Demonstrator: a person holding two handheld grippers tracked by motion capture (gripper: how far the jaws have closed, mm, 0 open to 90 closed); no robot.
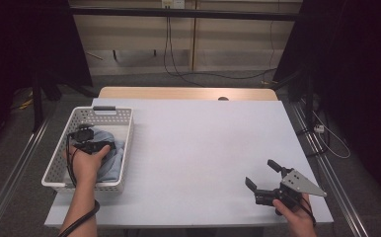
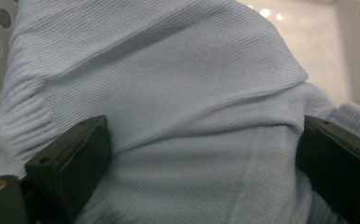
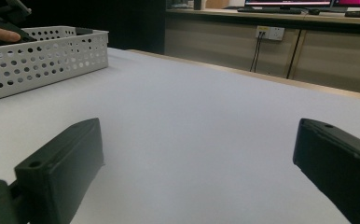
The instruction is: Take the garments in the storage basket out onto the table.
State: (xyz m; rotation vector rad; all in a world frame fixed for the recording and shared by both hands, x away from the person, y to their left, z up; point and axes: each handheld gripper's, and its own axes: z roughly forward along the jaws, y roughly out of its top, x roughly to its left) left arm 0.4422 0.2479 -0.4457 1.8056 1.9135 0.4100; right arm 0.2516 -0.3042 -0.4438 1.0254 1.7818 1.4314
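White covering is stretching across the tabletop point(image 1: 198, 148), with a perforated white basket point(image 1: 123, 129) sitting at its left edge and dark curtains hanging on both sides of the room. Inside the basket the left tool point(image 2: 201, 154) is pressing down into a pale blue knitted garment point(image 2: 169, 84), its jaws standing apart with the fabric bulging between them. Well apart from it, the right tool point(image 3: 197, 158) is hovering over bare tabletop, jaws spread wide and gripping nothing.
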